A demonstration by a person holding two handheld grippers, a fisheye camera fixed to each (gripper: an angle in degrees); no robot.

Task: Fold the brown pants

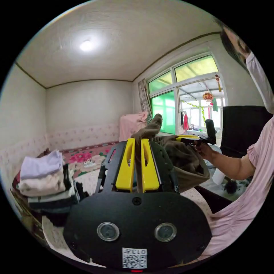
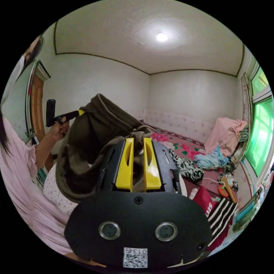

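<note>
Both grippers were clamped on the brown pants (image 1: 182, 159), held up in the air between them. The left gripper (image 1: 137, 142) view took in a stack of folded clothes (image 1: 45, 182); the right gripper (image 2: 138, 142) view showed loose garments (image 2: 211, 159) on a floral bed (image 2: 171, 141).

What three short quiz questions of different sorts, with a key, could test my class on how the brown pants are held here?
1. True or false: the brown pants lie flat on the bed.
2. What does the left gripper clamp?
3. The folded stack in the left gripper view is: A) clothes B) books.

Key: 1. False, they hang in the air between the left gripper and the right gripper. 2. The brown pants. 3. A.
</note>
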